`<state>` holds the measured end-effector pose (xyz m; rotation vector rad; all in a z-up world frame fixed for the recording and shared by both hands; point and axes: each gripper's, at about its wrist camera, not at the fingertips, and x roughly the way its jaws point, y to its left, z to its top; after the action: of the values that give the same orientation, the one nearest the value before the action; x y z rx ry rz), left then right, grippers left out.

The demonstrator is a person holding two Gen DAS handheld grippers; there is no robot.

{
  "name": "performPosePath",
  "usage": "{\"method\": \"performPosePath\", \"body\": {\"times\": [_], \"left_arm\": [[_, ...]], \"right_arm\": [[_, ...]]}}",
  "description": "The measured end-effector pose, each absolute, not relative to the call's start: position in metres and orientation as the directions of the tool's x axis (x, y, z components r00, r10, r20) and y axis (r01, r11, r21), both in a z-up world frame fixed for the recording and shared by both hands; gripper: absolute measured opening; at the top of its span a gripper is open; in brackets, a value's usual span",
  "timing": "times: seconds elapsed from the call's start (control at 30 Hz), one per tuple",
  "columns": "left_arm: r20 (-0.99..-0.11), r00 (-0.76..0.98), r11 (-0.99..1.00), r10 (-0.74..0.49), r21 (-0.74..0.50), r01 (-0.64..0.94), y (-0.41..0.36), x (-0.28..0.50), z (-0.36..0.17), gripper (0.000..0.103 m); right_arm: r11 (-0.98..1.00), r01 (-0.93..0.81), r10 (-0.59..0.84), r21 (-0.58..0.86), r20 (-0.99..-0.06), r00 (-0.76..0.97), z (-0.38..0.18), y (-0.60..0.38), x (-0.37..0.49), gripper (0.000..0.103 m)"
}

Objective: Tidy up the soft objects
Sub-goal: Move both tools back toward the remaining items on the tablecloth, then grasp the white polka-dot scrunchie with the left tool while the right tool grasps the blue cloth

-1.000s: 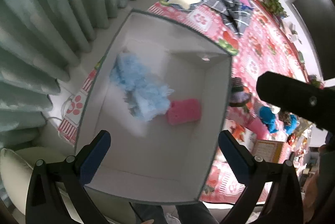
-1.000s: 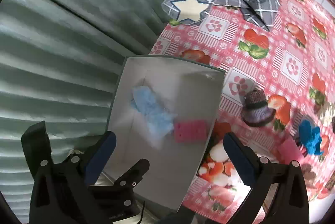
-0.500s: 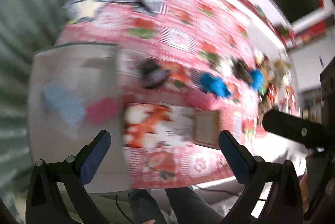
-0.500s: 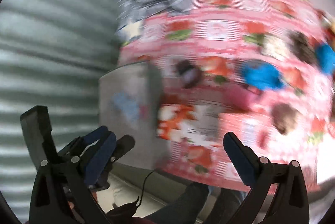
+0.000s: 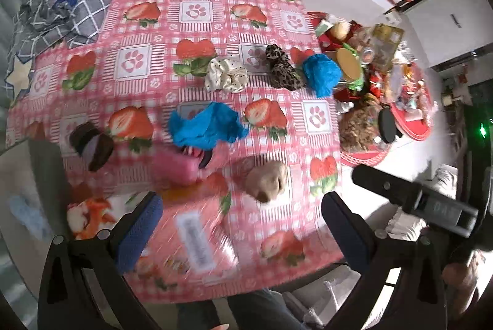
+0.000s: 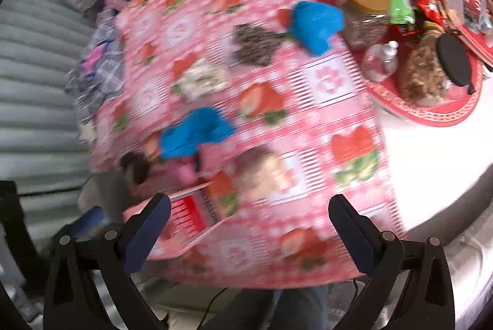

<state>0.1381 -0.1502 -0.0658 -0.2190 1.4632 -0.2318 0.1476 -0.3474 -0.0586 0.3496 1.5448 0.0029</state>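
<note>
Both grippers hang empty above the table.
Left gripper (image 5: 240, 222) and right gripper (image 6: 249, 222) have jaws wide apart over the strawberry tablecloth (image 5: 197, 9), near a blue cloth (image 5: 206, 126).

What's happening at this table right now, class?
A person holds a claw in each hand above a strawberry-print tablecloth. Both the left claw and the right claw are open and hold nothing. Soft items lie scattered on the cloth: a blue cloth, a cream scrunchie, a pink block.
</note>
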Motion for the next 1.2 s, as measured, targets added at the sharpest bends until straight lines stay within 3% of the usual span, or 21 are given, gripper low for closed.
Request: {"method": "performPosePath", "body": {"times": [0.23, 0.53, 1.1, 1.13, 1.17, 1.2], "left_arm": [[-0.982, 0.058, 0.979, -0.18, -0.184, -0.091, -0.178, 0.206, -0.111, 0.103], [-0.999, 0.007, 0.983, -0.046, -0.046, -0.175, -0.186, 0.283, -0.179, 0.103], [-0.995, -0.101, 0.975, -0.018, 0.005, -0.22, -0.184, 0.317, -0.269, 0.102], [-0.994, -0.102, 0.974, -0.025, -0.001, -0.225, -0.183, 0.317, -0.269, 0.102], [-0.994, -0.103, 0.974, -0.031, -0.006, -0.228, -0.182, 0.316, -0.27, 0.101], [-0.994, -0.104, 0.975, -0.034, -0.01, -0.224, -0.183, 0.317, -0.269, 0.1]], "right_arm": [[0.993, 0.118, 0.011, 0.02, -0.997, 0.083, -0.087, -0.393, 0.205, 0.103], [0.997, 0.069, -0.051, -0.046, -0.996, 0.068, -0.145, -0.417, 0.278, 0.103], [0.972, -0.164, -0.154, -0.17, -0.982, 0.106, -0.226, -0.384, 0.333, 0.103], [0.97, -0.171, -0.157, -0.174, -0.982, 0.104, -0.229, -0.383, 0.332, 0.097], [0.969, -0.176, -0.157, -0.172, -0.983, 0.099, -0.23, -0.383, 0.332, 0.083], [0.971, -0.172, -0.147, -0.164, -0.983, 0.106, -0.229, -0.384, 0.333, 0.081]]}}
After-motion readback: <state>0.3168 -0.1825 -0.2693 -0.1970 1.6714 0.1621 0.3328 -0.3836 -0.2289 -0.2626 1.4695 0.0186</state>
